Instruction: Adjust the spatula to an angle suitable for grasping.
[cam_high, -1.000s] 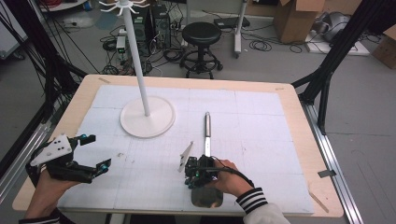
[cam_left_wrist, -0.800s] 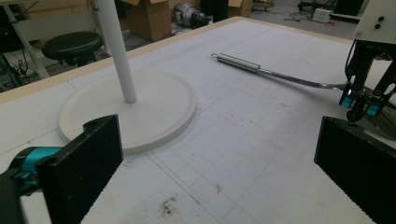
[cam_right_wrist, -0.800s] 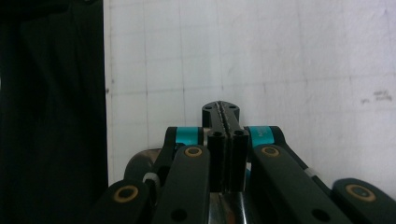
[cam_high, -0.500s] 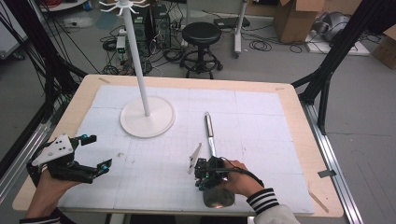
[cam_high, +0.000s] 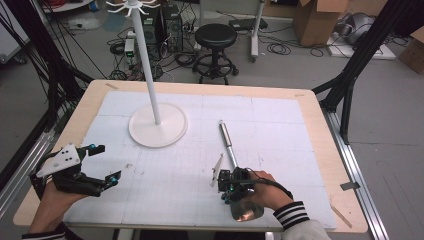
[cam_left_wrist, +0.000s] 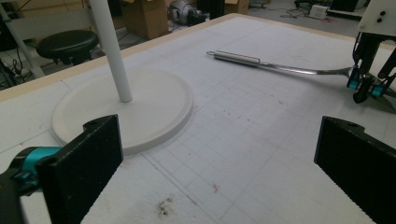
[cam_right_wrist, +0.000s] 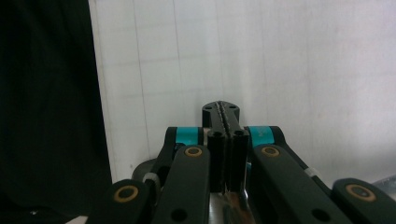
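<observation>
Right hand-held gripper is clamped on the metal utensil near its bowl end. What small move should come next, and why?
Probably lift the utensil a little off the mat and start swinging its handle toward the white stand. The right hand-held gripper is shut on the utensil's thin neck, while the handle, with a ring at its tip, lies flat. The left hand-held gripper is open, apart from both.

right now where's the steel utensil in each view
High view: steel utensil lower centre-right, slanting down the mat.
Left gripper view: upper right, handle lying across the mat.
Right gripper view: bottom centre, shiny metal under the shut right gripper.
Shared landmark: the white gridded mat beneath it.
</observation>
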